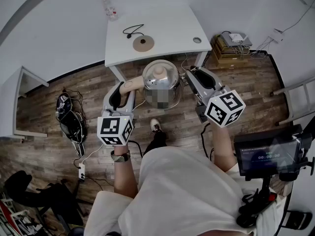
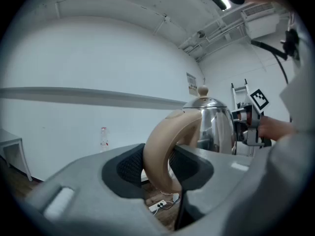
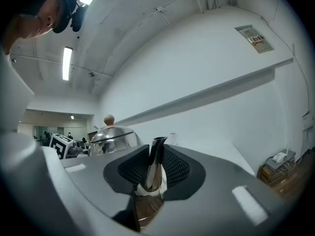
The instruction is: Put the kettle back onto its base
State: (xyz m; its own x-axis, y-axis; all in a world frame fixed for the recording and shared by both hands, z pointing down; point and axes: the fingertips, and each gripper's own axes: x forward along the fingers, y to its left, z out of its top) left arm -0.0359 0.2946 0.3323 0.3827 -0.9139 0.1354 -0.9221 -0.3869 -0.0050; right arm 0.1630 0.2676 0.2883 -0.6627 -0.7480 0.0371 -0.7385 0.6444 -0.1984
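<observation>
The steel kettle (image 1: pixel 160 77) with a knobbed lid hangs in the air in front of the white table (image 1: pixel 167 28), above the wooden floor. My left gripper (image 1: pixel 124 93) is shut on its tan curved handle (image 2: pixel 165 146), which fills the gap between the pads. My right gripper (image 1: pixel 197 80) is shut on the thin metal spout (image 3: pixel 153 168). The kettle's round tan base (image 1: pixel 143 43) lies on the table beyond the kettle, its black cord (image 1: pixel 132 31) coiled beside it.
A plastic bottle (image 1: pixel 110 7) stands at the table's far left corner. A box of gear (image 1: pixel 231 45) sits on the floor right of the table. Cables and a bag (image 1: pixel 69 117) lie at left. A screen on a stand (image 1: pixel 268 154) is near right.
</observation>
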